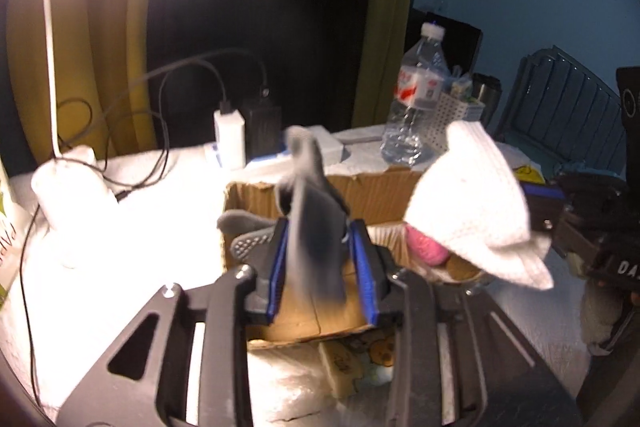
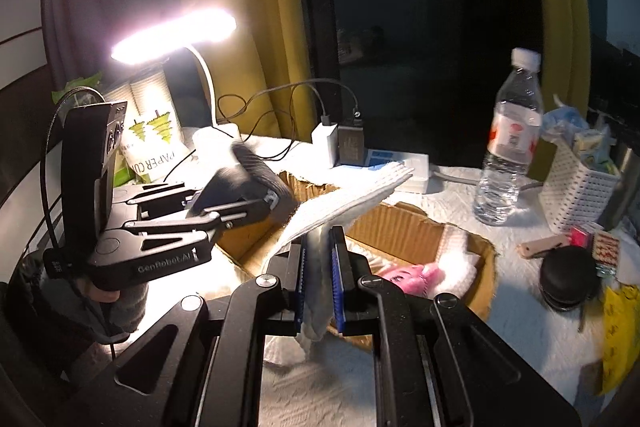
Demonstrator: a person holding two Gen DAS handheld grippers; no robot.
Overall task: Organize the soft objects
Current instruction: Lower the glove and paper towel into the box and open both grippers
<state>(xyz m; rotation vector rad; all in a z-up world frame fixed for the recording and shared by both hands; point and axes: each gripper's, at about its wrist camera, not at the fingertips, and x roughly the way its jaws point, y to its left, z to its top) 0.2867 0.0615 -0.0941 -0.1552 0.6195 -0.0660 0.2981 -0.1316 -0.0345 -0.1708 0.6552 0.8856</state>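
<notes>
Left claw [image 1: 320, 259] clamped on grey sock [image 1: 316, 227], held above cardboard box [image 1: 376, 191]. Right claw [image 2: 319, 279] clamped on white sock [image 2: 344, 203], also over the box. Pink soft item [image 2: 412, 277] lies inside. Far right on bench [image 2: 516, 311]: water bottle [image 2: 508, 143].

Over the cardboard box [image 2: 404, 227], the air is crowded: the left gripper [image 2: 256, 195] with its grey sock [image 2: 244, 175] hangs above the box's far-left corner, the white cloth [image 2: 344, 203] stretches across its middle. Inside the box, a pink soft toy [image 2: 416, 277] fills the right end. Behind the box stand chargers [image 2: 326, 141]; to its right, a water bottle [image 2: 508, 143] and white basket [image 2: 580, 191].
</notes>
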